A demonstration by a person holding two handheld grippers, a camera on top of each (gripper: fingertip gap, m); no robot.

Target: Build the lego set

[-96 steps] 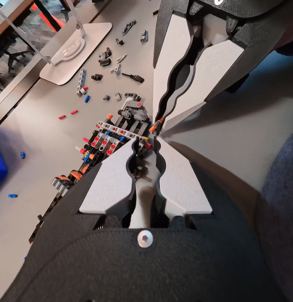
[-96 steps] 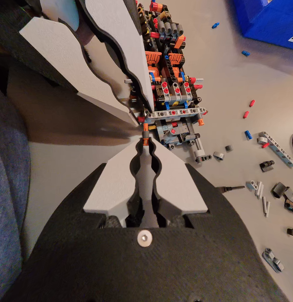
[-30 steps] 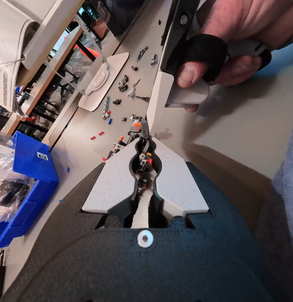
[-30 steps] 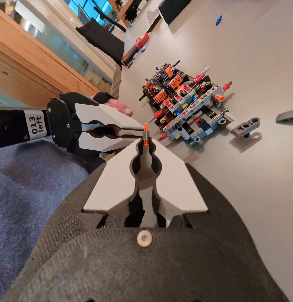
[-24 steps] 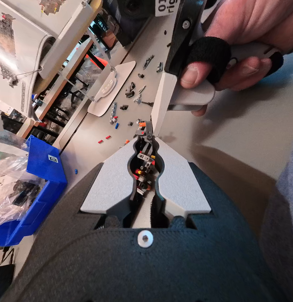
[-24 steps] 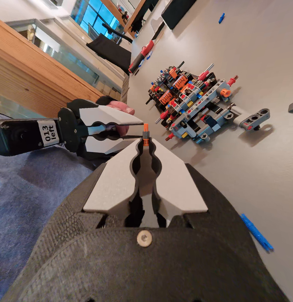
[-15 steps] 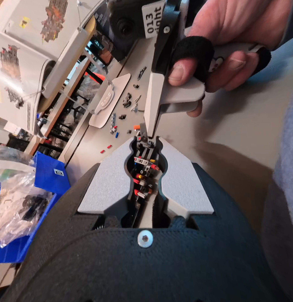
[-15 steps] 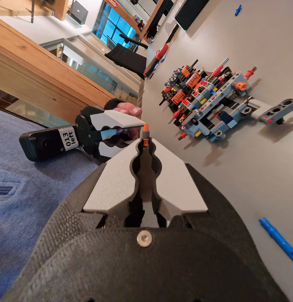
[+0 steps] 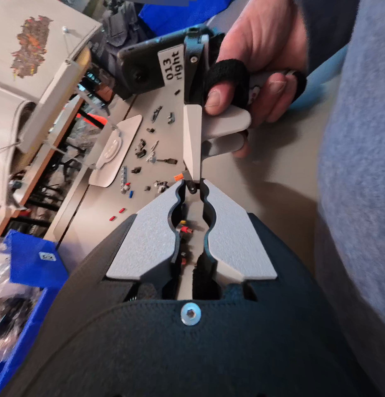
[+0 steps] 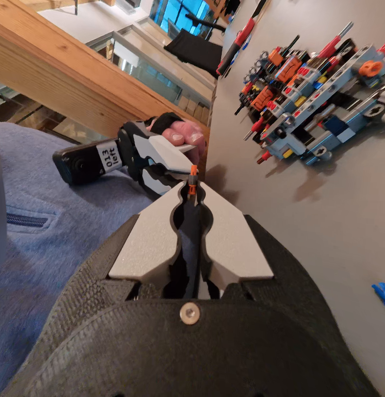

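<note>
The right tongs pinch a small orange-and-grey lego pin at their very tips, the pin standing out past the fingers. The left tongs stand narrowly parted with a small black lego piece between their tips; whether they grip it or merely frame it I cannot tell. The two pairs meet tip to tip in the air just off the near edge of the grey bench, over a person's blue-clad lap. The half-built lego model, grey beams with red, orange and blue pins, lies well apart on the bench with bare surface all around it. In the left wrist view a blue bin sits at the bench's left end, holding clear plastic bags of dark parts. Farther along, loose lego pieces lie scattered beside a flat grey stand base, and an open instruction booklet rests on the stand above. A blue pin lies alone on the bench near the right tongs.
</note>
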